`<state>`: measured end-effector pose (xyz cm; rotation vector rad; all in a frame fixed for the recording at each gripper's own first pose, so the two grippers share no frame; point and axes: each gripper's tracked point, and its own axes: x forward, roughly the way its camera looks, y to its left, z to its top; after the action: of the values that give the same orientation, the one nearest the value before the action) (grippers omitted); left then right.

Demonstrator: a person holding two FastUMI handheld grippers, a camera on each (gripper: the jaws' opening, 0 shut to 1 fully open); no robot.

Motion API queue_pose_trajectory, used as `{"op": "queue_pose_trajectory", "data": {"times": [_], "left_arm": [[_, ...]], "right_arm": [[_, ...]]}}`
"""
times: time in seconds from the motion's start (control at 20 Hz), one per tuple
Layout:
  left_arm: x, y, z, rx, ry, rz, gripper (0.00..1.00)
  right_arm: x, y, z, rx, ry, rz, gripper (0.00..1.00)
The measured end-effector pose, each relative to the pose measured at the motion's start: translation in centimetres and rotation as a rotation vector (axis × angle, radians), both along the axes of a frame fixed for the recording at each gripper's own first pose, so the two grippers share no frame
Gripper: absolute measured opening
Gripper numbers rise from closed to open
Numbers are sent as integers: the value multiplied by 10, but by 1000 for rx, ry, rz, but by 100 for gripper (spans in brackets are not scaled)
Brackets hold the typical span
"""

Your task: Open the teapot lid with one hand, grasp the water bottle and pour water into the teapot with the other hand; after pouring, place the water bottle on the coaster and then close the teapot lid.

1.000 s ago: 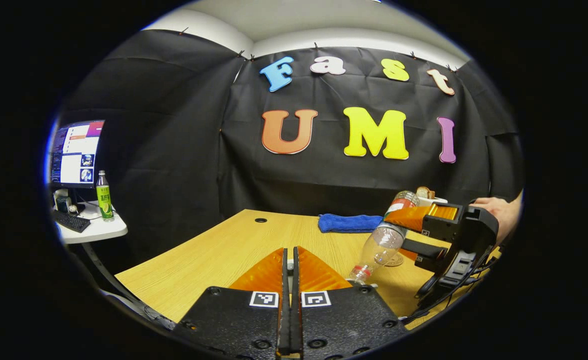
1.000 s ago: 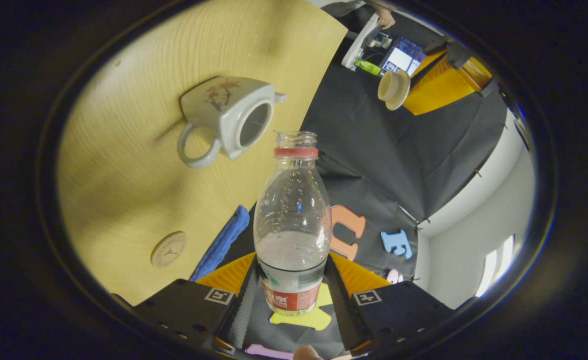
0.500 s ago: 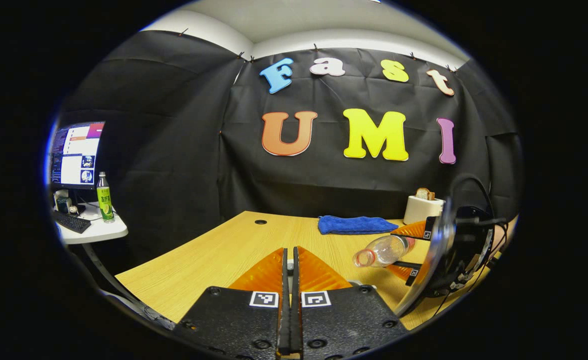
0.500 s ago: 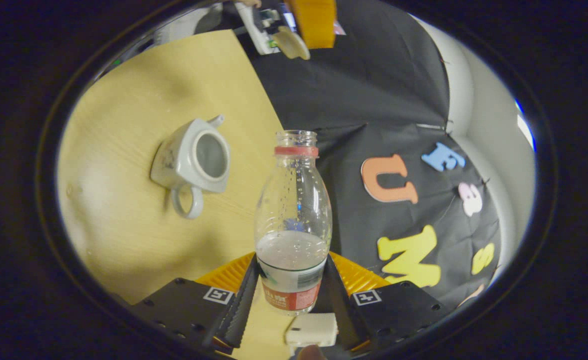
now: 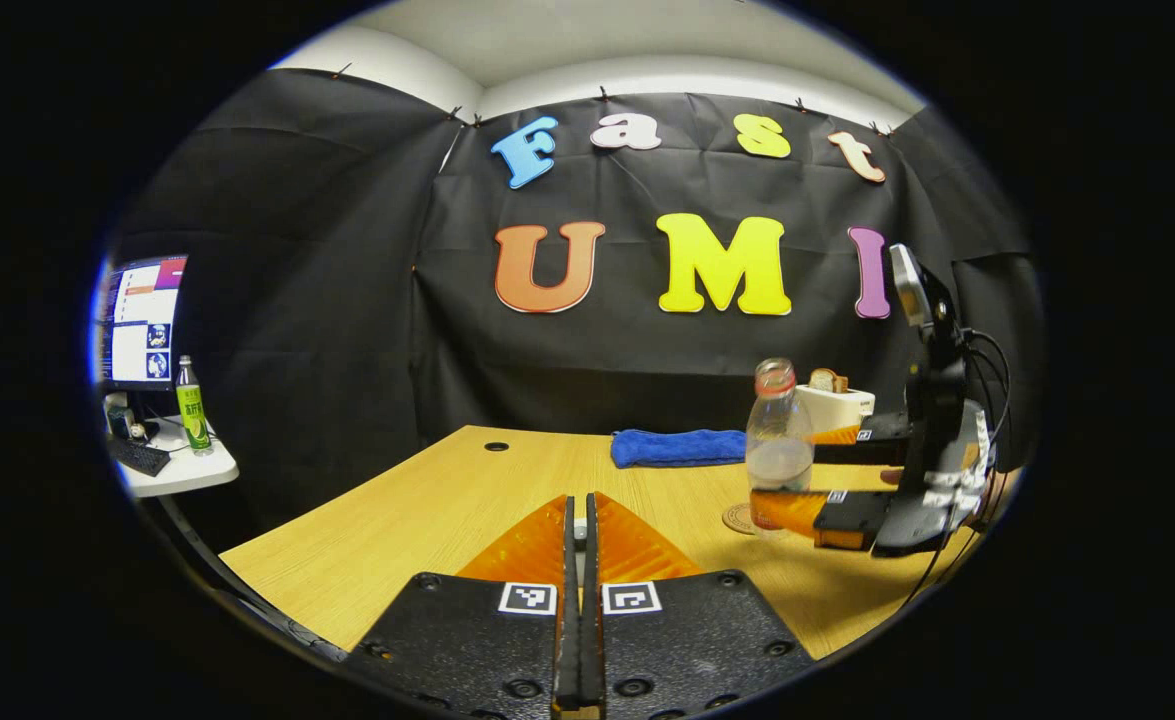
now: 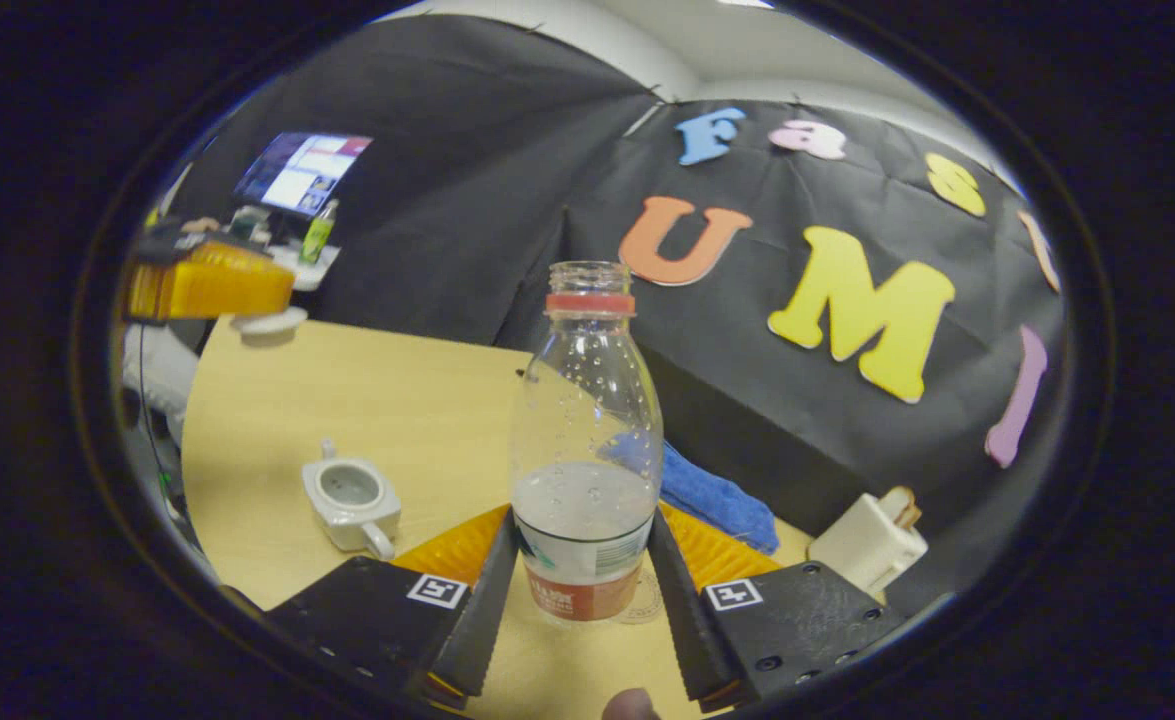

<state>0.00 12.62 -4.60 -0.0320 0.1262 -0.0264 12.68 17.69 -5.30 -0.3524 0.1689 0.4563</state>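
Note:
My right gripper [image 6: 582,535] is shut on a clear water bottle [image 6: 587,450] with no cap, about a third full and upright. From the left gripper view, the bottle [image 5: 777,440] and right gripper [image 5: 795,472] stand over the round coaster [image 5: 740,518]; I cannot tell whether the bottle touches it. The white teapot [image 6: 349,495] sits open on the table, to the left. The left gripper [image 6: 209,288] hovers high at the left, shut on the white lid [image 6: 267,323]. Its fingers [image 5: 578,560] are pressed together in its own view.
A blue towel [image 5: 675,447] lies at the table's far edge, with a white toaster [image 5: 832,405] holding bread to its right. The wooden table [image 5: 427,520] has a cable hole near the back. A side table with a monitor and a green bottle [image 5: 187,405] stands far left.
The right gripper turned the bottle from tipped over to upright and carried it away from the teapot to the coaster. The left gripper stayed almost still with the lid.

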Motion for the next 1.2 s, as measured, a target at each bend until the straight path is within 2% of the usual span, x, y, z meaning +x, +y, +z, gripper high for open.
{"op": "queue_pose_trajectory", "data": {"times": [0.15,0.25,0.4,0.6,0.95,1.2], "left_arm": [[0,-9,2,-17,0,-23,2],[0,-9,2,-9,-2,-23,3],[0,-8,0,-5,3,-21,3],[1,-3,-2,5,12,-11,3],[1,2,-6,13,22,-1,3],[1,2,-7,16,23,-2,3]], "right_arm": [[18,-29,20,231,24,-66,71],[33,-41,19,287,33,-110,71],[71,-53,7,287,56,-147,71],[92,-55,-22,291,98,-174,71],[101,-47,-44,287,137,-178,71],[102,-48,-47,271,126,-190,75]]}}
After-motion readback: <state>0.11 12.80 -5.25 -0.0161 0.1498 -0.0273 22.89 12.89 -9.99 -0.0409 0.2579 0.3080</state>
